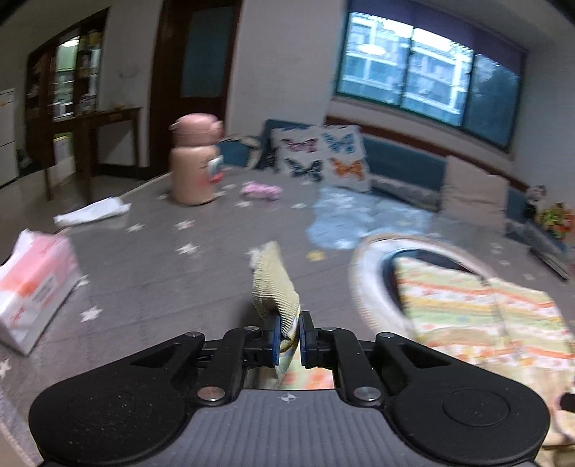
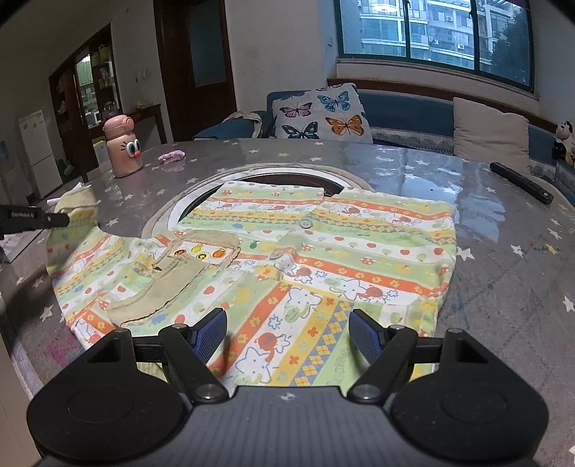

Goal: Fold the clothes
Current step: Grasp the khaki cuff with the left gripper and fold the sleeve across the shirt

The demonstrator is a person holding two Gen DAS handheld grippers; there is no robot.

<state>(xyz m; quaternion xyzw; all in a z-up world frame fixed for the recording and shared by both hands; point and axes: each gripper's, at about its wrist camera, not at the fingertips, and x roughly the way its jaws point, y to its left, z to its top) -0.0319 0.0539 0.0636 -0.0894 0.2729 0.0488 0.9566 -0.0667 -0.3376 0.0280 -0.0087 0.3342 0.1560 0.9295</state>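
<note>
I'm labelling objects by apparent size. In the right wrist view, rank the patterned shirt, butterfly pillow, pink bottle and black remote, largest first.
1. Patterned shirt, though it also lies nearest the camera.
2. Butterfly pillow.
3. Pink bottle and black remote: too alike in apparent size to rank.

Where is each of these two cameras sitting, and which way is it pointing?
Left wrist view: sits on the left tool, looking forward across the table toward the window; its fingers pinch the ribbed cuff of the patterned shirt.
Right wrist view: sits on the right tool, looking over the shirt spread on the table; its fingers stand open. The left tool's tip pokes in at the left edge.
Both share: the shirt, the pink bottle, the butterfly cushion and the window.
</note>
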